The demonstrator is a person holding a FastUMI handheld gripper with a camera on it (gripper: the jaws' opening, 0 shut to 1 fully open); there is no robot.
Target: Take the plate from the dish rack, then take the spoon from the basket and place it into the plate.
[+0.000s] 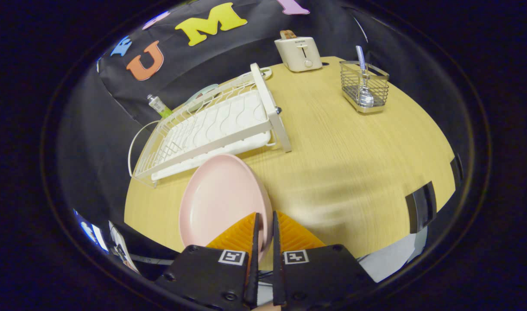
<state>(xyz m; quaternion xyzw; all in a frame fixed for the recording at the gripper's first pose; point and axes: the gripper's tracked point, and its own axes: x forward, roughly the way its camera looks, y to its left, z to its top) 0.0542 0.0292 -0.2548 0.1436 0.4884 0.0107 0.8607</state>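
Plate [220,203] clamped in tool [264,224]; dish rack [211,125] just beyond.

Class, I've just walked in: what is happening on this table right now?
The hand-held tongs are shut on the rim of a pink plate, holding it out over the wooden table, just in front of the white dish rack. The spoon stands in the wire basket beyond, beside a toaster.

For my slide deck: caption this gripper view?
Tool shut on round pink plate's rim, above wooden table, beside white wire dish rack.
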